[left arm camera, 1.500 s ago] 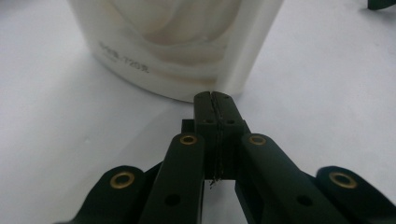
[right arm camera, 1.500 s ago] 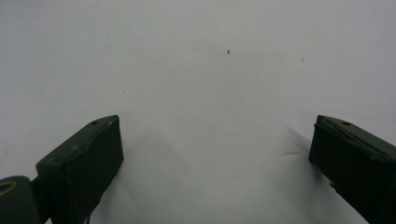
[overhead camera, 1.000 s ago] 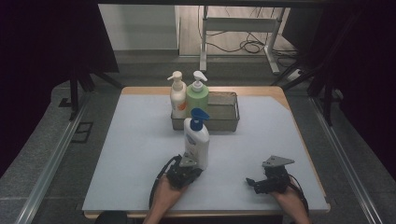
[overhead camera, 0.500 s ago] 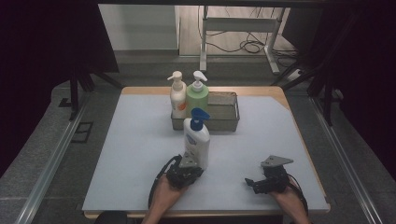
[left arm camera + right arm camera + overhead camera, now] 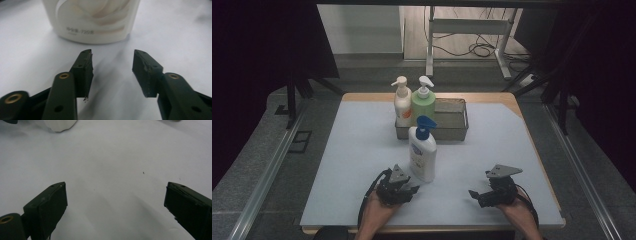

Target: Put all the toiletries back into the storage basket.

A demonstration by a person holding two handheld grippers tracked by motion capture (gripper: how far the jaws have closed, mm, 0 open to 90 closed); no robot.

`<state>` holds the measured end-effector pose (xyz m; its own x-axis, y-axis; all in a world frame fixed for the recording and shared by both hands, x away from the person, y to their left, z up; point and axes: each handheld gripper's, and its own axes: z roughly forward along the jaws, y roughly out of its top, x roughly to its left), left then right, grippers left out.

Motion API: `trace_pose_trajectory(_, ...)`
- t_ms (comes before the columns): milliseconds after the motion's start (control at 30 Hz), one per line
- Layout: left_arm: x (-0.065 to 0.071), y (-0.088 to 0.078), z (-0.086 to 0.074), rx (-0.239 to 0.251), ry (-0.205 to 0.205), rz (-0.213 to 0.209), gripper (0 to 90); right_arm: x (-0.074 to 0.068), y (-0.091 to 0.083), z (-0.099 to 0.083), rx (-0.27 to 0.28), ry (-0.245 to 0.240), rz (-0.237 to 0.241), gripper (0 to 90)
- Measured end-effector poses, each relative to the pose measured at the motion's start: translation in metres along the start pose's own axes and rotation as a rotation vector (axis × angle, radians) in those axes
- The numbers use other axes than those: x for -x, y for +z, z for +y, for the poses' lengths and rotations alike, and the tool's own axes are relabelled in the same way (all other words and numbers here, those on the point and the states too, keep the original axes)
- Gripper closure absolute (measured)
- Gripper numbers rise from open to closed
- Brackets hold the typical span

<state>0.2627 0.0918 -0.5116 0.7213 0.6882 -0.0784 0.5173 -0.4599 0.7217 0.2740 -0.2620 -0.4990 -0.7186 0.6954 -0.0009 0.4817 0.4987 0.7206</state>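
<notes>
The white pump bottle (image 5: 422,152) with the blue cap stands upright on the pale table (image 5: 352,165), in front of the grey wire basket (image 5: 452,122) and apart from it. The left gripper (image 5: 404,189) sits just on the person's side of the bottle's base. A second ago the bottle stood in much the same spot with that gripper close against its foot; now the bottle has barely shifted, if at all, and the gripper has drawn slightly back toward the person. Its jaws have just been opening. In the left gripper view they stand spread with bare table between the pads (image 5: 85,72), and the bottle's rounded base (image 5: 92,22) lies beyond the tips, not touching them. I read that as a release: the bottle has been set down on the table and let go, and it stands on its own.

The right gripper (image 5: 479,196) rests low over the table near the person's right, well apart from the bottle, its jaws wide with nothing between them (image 5: 115,202), and it has kept its place over the same second.

A cream pump bottle (image 5: 402,102) and a green pump bottle (image 5: 424,105) stand upright at the basket's left end, so judging by that, two bottles are left to deal with
</notes>
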Motion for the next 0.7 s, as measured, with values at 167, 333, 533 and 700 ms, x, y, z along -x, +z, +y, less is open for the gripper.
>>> trace_pose_trajectory(167,-0.002,-0.001,-0.004,-0.007,-0.013,0.032,38.8,-0.003,-0.003,0.007,0.014,-0.014,0.01,2.2)
trace_pose_trajectory(333,-0.003,-0.002,-0.008,-0.009,-0.019,0.069,29.7,-0.006,-0.005,0.013,0.033,-0.017,0.015,0.4)
trace_pose_trajectory(533,-0.005,-0.002,-0.012,-0.031,-0.027,0.095,20.8,-0.012,-0.004,0.023,0.051,-0.038,0.022,0.0)
trace_pose_trajectory(700,-0.005,0.0,-0.013,-0.042,-0.033,0.105,15.4,-0.017,-0.004,0.032,0.071,-0.062,0.032,0.0)
